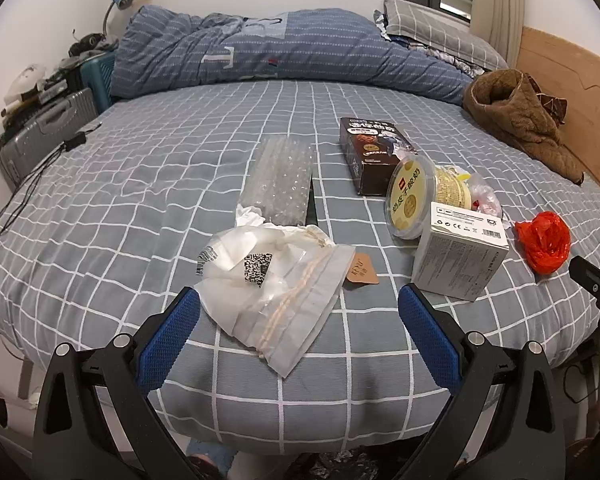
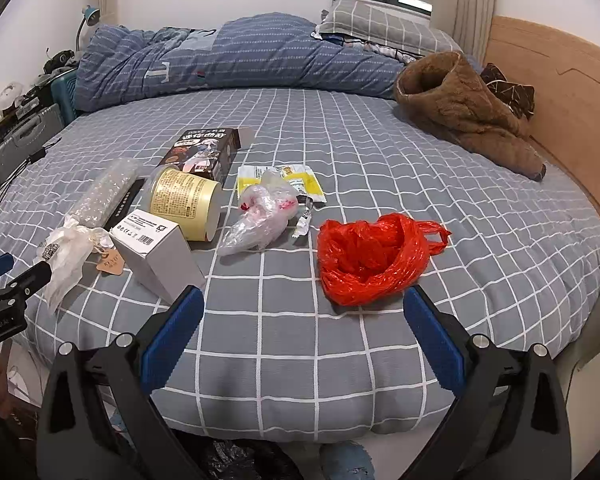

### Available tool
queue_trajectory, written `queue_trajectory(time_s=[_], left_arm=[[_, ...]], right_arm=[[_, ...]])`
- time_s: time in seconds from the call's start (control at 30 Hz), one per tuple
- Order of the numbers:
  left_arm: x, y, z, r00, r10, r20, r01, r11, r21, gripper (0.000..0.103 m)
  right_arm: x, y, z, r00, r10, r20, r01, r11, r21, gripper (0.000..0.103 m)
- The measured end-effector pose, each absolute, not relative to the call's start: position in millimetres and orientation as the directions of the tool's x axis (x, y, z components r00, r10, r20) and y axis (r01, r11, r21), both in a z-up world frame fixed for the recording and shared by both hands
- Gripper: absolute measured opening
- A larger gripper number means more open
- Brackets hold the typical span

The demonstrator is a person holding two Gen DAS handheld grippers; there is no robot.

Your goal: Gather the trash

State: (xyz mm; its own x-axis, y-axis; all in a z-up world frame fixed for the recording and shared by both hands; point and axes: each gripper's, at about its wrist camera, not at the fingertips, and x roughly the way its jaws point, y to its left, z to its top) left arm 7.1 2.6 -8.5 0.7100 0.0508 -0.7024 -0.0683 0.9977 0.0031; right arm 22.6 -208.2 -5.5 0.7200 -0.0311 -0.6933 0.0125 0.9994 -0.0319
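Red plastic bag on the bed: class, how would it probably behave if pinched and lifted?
The red plastic bag looks thin and crumpled, so it is probably floppy and light. It sits open like a bowl, so it would likely collapse when pinched. Its glossy film may slip.

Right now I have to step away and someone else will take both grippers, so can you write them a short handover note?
Left gripper: open, empty, just short of the white zip bag at the near edge of the bed.
Right gripper: open, empty, in front of the red plastic bag.
On the bed: bubble wrap, dark snack box, yellow tub on its side, grey carton, clear crumpled bag, yellow wrapper, brown tag.
Done: nothing picked up as far as these views show.
Left: everything. No bin in view; the red bag lies open and might serve.
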Motion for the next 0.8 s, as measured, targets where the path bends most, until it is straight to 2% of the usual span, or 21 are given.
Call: queue_trajectory(time_s=[0.8], left_arm=[[14.0, -2.2, -11.9, 0.694, 0.057, -0.717, -0.066, 0.998, 0.016, 0.097]], right_arm=[[24.8, -207.6, -5.2, 0.725, -0.036, -0.688, 0.021, 0.999, -0.030, 0.096]])
